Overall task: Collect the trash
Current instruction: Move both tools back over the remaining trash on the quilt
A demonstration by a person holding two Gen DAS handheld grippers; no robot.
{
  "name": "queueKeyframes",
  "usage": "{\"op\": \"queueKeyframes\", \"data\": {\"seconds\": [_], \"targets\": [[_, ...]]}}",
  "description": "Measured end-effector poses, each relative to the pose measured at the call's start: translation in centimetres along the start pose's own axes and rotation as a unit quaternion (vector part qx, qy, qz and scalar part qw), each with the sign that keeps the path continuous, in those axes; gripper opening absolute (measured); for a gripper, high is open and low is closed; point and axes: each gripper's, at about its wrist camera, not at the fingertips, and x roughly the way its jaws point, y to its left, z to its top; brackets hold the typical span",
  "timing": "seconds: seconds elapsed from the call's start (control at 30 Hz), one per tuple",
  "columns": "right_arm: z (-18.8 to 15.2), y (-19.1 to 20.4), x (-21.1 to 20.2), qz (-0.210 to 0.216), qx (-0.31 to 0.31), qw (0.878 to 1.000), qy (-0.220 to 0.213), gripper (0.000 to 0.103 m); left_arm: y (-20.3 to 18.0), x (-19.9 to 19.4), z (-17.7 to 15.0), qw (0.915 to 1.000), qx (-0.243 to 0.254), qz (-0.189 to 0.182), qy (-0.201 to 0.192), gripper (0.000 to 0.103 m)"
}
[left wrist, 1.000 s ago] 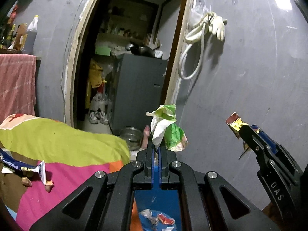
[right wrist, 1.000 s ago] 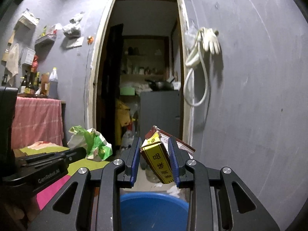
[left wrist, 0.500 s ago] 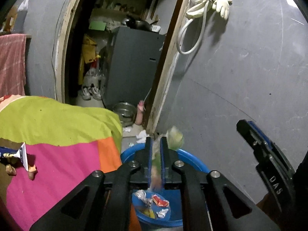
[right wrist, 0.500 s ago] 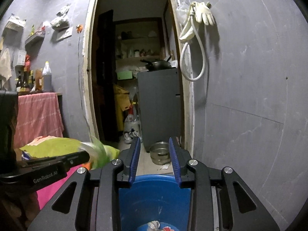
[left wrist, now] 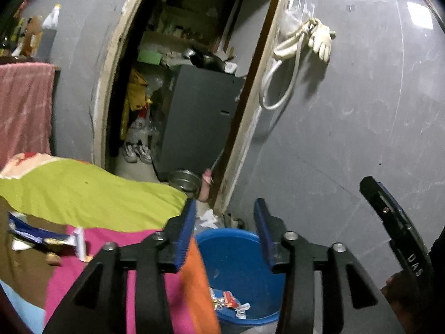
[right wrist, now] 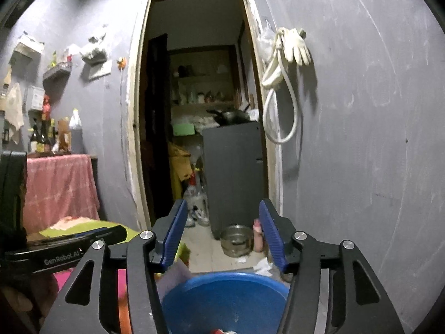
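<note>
A blue plastic tub (left wrist: 236, 256) stands on the floor beside the bed, with several crumpled wrappers (left wrist: 226, 303) in its bottom. My left gripper (left wrist: 224, 231) hovers above the tub, its jaws opening with nothing between them. My right gripper (right wrist: 221, 236) also hangs over the blue tub (right wrist: 222, 300), jaws opening and empty. The right gripper (left wrist: 389, 222) shows at the right edge of the left wrist view. A blue-and-white wrapper (left wrist: 47, 236) lies on the bed cover at left.
A bed with a green, pink and orange cover (left wrist: 83, 194) fills the left. Ahead is a doorway with a grey cabinet (left wrist: 194, 122), a metal pot (left wrist: 183, 179) and shoes on the floor. A grey wall (left wrist: 361, 111) with a hung hose and glove stands at right.
Both grippers let go of their trash: the green-white wrapper left the left jaws and the yellow packet left the right jaws. Both jaws widened, and both views dipped toward the tub, then lifted again.
</note>
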Motion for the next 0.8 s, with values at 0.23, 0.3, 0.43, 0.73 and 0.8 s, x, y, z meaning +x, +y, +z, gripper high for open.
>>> {"op": "queueKeyframes", "data": {"seconds": [0.23, 0.3, 0.43, 0.73, 0.8], "targets": [[2.0, 2.6, -1.5, 0.026, 0.011, 0.999, -0.025, 0.079, 2.3, -5.1, 1.7, 0.9992, -0.004, 0.019, -0.036, 0.071], [2.4, 3.8, -1.8, 0.036, 0.013, 0.999, -0.032, 0.089, 3.3, -6.5, 2.2, 0.9987, -0.005, 0.025, -0.045, 0.083], [2.9, 5.7, -2.1, 0.042, 0.016, 0.998, -0.037, 0.103, 5.5, -9.5, 2.8, 0.9973, -0.018, 0.031, -0.063, 0.098], [3.2, 10.1, -3.0, 0.069, 0.017, 0.997, -0.043, 0.103, 9.0, -14.5, 2.9, 0.9934, -0.005, 0.077, -0.085, 0.101], [3.2, 11.1, -3.1, 0.074, 0.015, 0.996, -0.043, 0.103, 9.9, -15.4, 2.7, 0.9923, -0.003, 0.087, -0.088, 0.101]]}}
